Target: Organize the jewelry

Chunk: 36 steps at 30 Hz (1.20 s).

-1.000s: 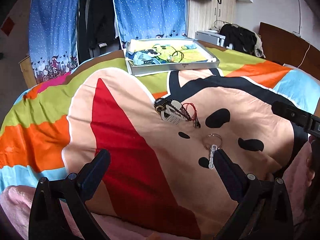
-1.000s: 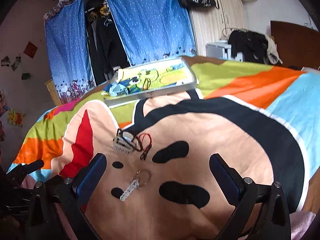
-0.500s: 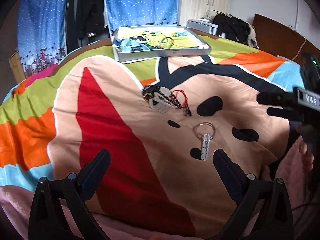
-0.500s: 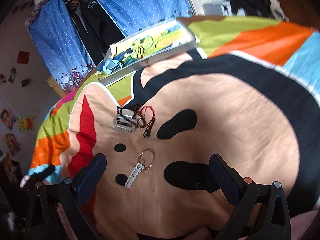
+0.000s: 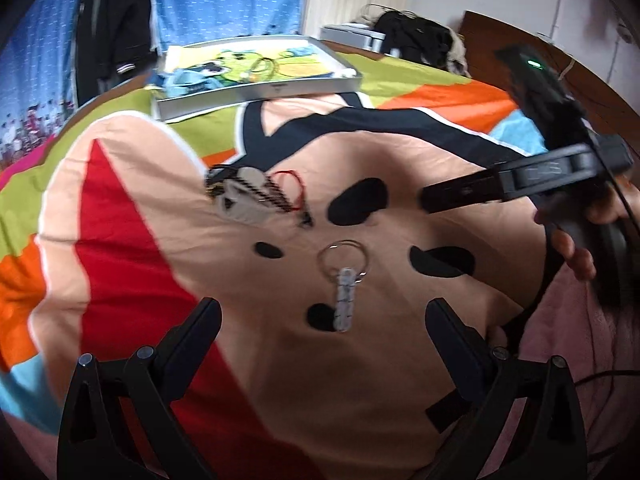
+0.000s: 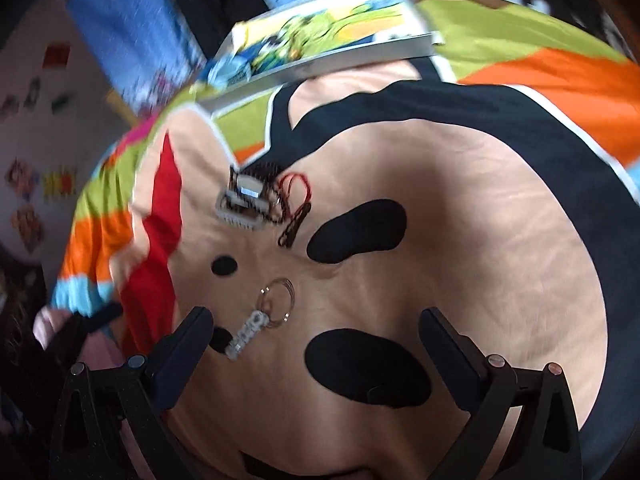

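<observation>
A silver ring with a white beaded strip [image 5: 345, 280] lies on the cartoon bedspread, just ahead of my open, empty left gripper [image 5: 322, 320]. It also shows in the right wrist view [image 6: 262, 322], close to the left finger of my open, empty right gripper [image 6: 314, 330]. Farther off lies a heap of jewelry [image 5: 256, 196]: a black beaded chain, a white comb-like clip and a red cord; it also shows in the right wrist view [image 6: 266, 204]. A shallow grey tray [image 5: 256, 94] with a cartoon lining and some items sits at the far side. The right gripper's body [image 5: 532, 178] shows at the right.
The bedspread [image 5: 400, 360] covers the whole bed, with pink bedding [image 5: 568, 320] at the near right. Blue curtains and dark clothes [image 5: 116, 20] hang behind the bed. A wooden headboard [image 5: 560, 68] stands at the far right.
Both grippers have moved forward and down toward the bedspread. The ring with the beaded strip now lies nearer both. The right gripper has swung into the left view.
</observation>
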Motion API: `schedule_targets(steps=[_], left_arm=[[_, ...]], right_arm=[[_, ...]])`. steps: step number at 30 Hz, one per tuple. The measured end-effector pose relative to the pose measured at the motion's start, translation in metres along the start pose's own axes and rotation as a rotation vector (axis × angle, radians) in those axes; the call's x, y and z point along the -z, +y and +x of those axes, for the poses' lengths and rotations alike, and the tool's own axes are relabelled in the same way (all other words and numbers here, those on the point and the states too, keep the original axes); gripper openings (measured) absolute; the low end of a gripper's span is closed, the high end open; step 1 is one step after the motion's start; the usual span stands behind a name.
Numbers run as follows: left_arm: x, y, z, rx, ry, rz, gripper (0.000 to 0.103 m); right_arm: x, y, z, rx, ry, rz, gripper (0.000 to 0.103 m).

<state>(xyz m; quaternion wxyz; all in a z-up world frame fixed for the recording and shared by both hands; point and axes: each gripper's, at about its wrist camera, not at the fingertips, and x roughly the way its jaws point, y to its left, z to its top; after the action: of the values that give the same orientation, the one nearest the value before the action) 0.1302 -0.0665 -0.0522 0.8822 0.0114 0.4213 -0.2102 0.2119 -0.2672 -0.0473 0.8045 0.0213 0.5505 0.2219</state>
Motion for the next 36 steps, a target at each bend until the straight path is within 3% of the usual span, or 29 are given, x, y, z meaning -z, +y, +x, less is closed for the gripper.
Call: schedule_targets(steps=[7, 15, 22, 29, 36], left_arm=[[-0.002, 0.002, 0.034, 0.079, 0.099, -0.038, 0.056], [-0.005, 0.019, 0.064, 0.096, 0.185, -0.154, 0.046], [-0.003, 0.019, 0.081, 0.048, 0.228, -0.156, 0.032], [0.001, 0.035, 0.089, 0.034, 0.247, -0.240, 0.009], [0.002, 0.037, 0.086, 0.036, 0.243, -0.265, 0.005]], right_arm=[[-0.014, -0.005, 0.035, -0.017, 0.150, -0.135, 0.064], [-0.018, -0.003, 0.065, -0.111, 0.197, -0.194, 0.041], [-0.024, -0.001, 0.079, -0.134, 0.202, -0.231, 0.031], [-0.023, 0.007, 0.090, -0.107, 0.220, -0.314, 0.029], [-0.014, 0.016, 0.097, -0.045, 0.236, -0.398, 0.029]])
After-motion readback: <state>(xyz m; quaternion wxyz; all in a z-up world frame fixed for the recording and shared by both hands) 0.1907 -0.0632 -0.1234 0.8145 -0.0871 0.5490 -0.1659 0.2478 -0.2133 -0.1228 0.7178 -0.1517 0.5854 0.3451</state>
